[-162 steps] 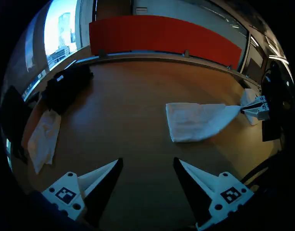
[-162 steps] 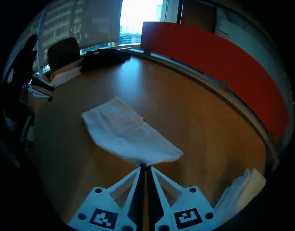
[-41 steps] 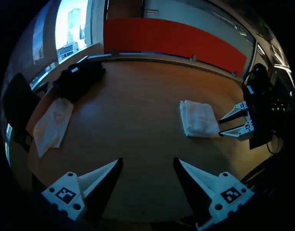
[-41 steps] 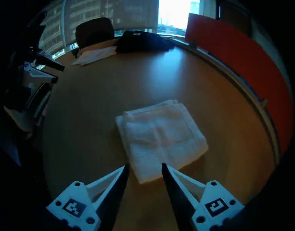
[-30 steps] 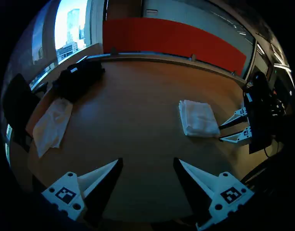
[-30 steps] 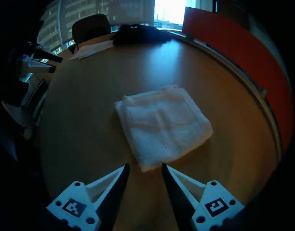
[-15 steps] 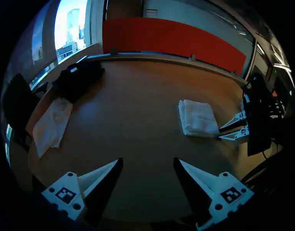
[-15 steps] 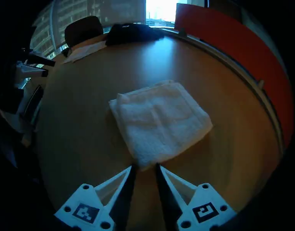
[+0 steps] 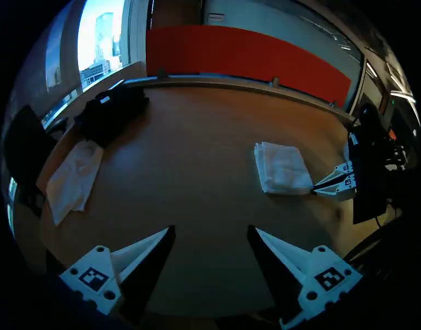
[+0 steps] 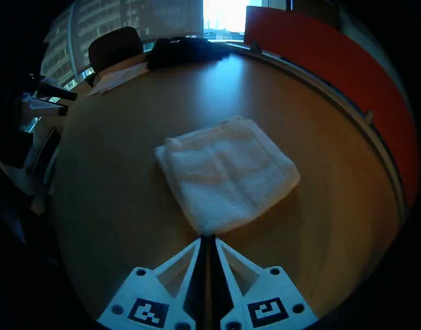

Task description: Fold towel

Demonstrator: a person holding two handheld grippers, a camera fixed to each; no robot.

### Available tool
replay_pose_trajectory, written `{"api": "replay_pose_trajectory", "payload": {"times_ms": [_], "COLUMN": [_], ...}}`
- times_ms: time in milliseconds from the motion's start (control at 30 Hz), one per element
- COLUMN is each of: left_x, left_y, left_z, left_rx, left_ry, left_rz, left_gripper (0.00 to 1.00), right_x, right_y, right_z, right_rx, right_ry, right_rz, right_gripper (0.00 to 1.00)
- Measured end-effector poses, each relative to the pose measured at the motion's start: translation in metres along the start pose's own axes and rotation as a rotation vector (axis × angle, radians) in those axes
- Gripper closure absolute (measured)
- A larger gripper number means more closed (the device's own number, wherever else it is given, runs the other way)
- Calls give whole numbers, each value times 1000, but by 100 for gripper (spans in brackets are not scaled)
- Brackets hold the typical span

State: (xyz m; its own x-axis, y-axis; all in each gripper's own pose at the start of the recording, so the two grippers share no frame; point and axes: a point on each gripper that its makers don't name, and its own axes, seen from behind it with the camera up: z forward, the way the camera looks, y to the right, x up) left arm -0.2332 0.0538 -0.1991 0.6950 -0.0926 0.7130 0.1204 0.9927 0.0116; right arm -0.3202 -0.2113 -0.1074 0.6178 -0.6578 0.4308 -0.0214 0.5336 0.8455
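An office, seemingly a meeting room: a broad wooden table is bordered at twelve o'clock in the left gripper view by a red divider panel. A window at eleven o'clock faces high-rise towers. A dark chair stands at the table's edge.

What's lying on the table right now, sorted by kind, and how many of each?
Towels: 2, the folded towel and the loose towel
Bundles: 1, the black bundle
Total: 3
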Motion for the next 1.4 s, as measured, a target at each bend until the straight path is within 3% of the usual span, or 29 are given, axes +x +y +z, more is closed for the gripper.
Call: {"api": "replay_pose_trajectory", "payload": {"times_ms": [200, 433, 1067, 1400], "left_x": [0, 4, 24, 33], "left_y": [1, 2, 8, 15], "left_z": [1, 1, 0, -1], "left_rx": [-5, -12, -47, -72], "left_ry": [1, 13, 66, 84], "left_rz": [0, -2, 13, 26], "left_gripper": [3, 3, 3, 3], "right_x": [9, 44, 155, 179], "right_y": [7, 19, 60, 86], "right_z": [-8, -26, -86, -124], "right_rx": [-17, -39, -110, -156], "right_ry": [19, 81, 242, 297], "right_rz": [-3, -23, -133, -125], "right_gripper": [97, 98, 98, 98]}}
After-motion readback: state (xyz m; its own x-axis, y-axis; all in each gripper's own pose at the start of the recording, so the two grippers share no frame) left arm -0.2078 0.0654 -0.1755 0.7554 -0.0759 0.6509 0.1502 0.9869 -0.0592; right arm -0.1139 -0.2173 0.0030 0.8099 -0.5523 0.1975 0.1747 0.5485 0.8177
